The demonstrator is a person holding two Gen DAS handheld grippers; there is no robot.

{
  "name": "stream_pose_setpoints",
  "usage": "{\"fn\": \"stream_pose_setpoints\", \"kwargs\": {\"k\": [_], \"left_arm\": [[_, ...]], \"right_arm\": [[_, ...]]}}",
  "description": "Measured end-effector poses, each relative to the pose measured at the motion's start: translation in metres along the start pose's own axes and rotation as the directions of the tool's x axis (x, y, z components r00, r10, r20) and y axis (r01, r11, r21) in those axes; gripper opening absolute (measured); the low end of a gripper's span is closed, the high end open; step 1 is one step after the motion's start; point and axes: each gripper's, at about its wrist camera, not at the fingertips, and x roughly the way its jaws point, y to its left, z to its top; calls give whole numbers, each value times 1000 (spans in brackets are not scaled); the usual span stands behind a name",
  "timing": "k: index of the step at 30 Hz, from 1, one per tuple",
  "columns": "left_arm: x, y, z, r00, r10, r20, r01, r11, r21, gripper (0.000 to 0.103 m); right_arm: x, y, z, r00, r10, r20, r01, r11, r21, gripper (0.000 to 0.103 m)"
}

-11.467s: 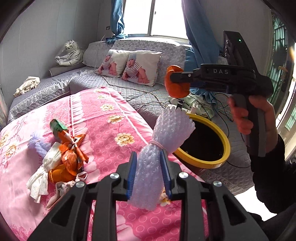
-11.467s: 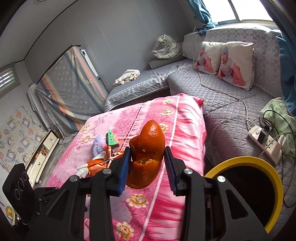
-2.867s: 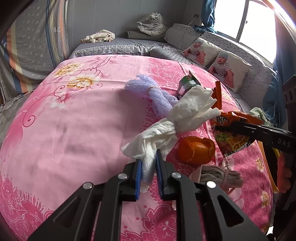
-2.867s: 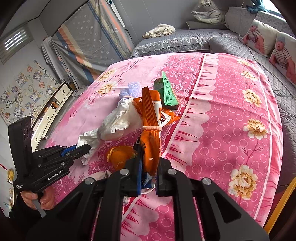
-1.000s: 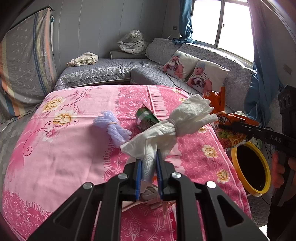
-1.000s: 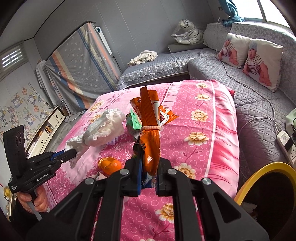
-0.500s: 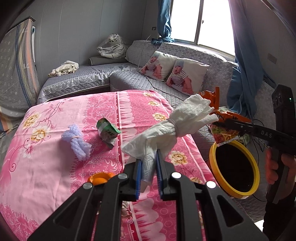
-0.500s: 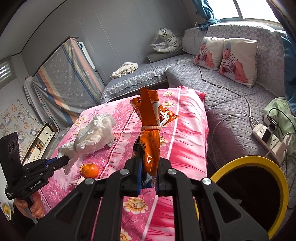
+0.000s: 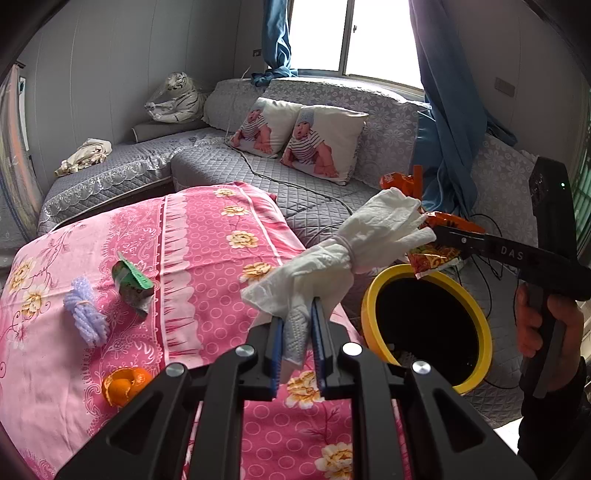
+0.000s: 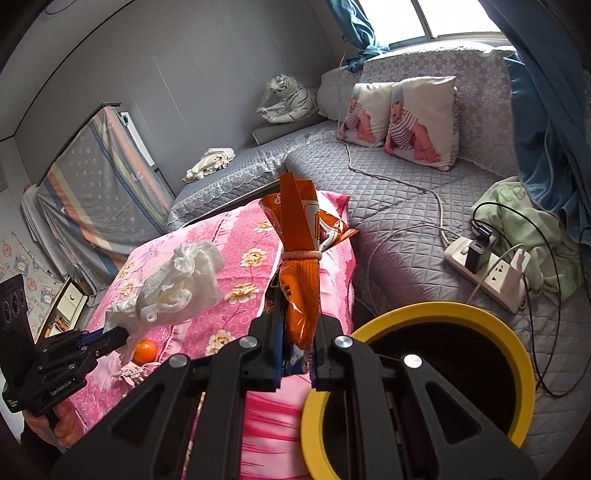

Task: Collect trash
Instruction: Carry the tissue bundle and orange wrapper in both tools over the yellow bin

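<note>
My right claw [image 10: 295,354] grips the orange wrapper [image 10: 299,258] upright, nearest the yellow bin [image 10: 417,314] just right; left claw [image 9: 297,350] clamps the white glove [image 9: 332,258] (farther left).

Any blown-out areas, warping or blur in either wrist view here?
Left wrist view: the window is blown out to white, and walls and curtains bow toward the dark corners. Right wrist view: same fisheye bend and overexposed window. Both are sharp, with no motion blur on the white glove bundle or orange snack bag.
</note>
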Motion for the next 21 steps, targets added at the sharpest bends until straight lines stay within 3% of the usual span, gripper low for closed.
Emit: {"fn": "stream_pose_setpoints", "kwargs": {"k": [21], "left_arm": [[57, -82, 9, 989, -116, -90, 123, 989, 78, 13]], "right_arm": [[-33, -85, -19, 992, -125, 30, 120, 983, 141, 9]]}}
